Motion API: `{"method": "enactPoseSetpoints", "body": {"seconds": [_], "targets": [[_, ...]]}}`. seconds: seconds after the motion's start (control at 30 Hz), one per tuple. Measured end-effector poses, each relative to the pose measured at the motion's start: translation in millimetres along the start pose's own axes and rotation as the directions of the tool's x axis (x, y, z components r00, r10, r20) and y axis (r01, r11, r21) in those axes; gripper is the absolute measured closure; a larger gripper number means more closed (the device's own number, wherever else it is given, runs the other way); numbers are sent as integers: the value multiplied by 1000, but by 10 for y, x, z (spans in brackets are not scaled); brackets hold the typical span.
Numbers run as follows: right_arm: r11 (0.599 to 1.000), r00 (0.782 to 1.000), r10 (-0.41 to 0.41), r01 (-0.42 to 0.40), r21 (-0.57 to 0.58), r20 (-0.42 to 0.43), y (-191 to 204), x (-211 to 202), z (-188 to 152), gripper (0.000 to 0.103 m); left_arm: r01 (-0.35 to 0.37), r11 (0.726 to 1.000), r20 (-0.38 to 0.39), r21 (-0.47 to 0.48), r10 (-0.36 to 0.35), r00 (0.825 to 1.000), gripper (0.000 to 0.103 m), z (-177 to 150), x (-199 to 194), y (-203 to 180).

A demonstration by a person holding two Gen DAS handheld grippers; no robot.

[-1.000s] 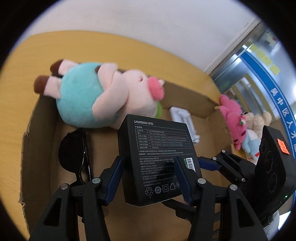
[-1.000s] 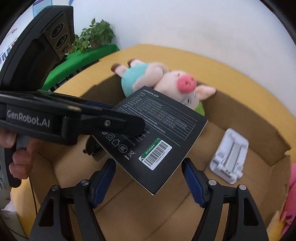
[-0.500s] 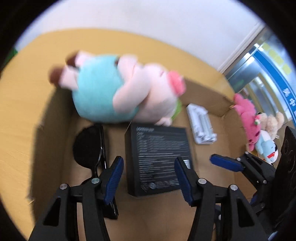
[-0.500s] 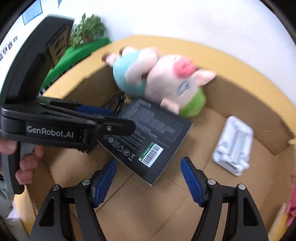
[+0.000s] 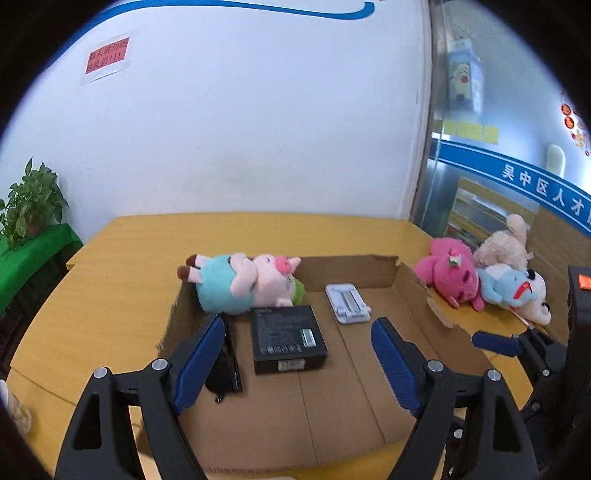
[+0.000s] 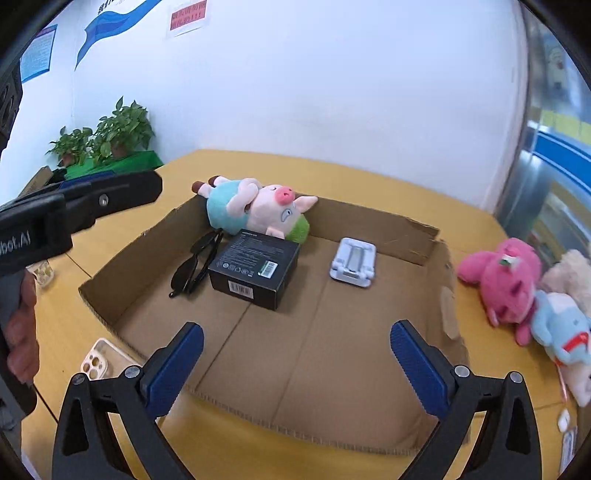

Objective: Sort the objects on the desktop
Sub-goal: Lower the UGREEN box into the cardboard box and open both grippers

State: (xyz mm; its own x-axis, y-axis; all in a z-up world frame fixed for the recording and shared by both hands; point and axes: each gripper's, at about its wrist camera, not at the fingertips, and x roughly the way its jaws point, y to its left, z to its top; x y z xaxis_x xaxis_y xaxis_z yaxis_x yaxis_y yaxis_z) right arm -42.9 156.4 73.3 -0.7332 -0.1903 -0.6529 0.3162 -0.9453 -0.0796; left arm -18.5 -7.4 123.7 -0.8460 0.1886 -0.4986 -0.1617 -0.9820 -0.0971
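Left wrist view: both grippers' fingers (image 5: 199,354) have just spread apart, empty, above the black box (image 5: 288,341) lying in the cardboard tray (image 5: 413,280).

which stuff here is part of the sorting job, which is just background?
Job: cardboard tray, black box, pig plush, sunglasses, white stand, pink plush, blue plush, phone case.

Background: potted plants, red wall notice.
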Motion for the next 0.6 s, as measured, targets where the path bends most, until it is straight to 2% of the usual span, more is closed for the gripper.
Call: {"method": "enactPoseSetpoints", "body": {"seconds": [0.27,0.5,0.6], "targets": [[1000,999,-6,6,19,32,2,-493,-191,0,12,1000,-7,3,-12,1000,21,-149,-211,-128],[1000,999,0,-1,23,39,49,-551,-250,0,2,1000,-11,8,-2,1000,21,-287,-346,-71],[1000,1000,9,-10,17,28,94,-540,-284,0,-29,1000,-24,0,29,999,21,-391,-384,38]]}}
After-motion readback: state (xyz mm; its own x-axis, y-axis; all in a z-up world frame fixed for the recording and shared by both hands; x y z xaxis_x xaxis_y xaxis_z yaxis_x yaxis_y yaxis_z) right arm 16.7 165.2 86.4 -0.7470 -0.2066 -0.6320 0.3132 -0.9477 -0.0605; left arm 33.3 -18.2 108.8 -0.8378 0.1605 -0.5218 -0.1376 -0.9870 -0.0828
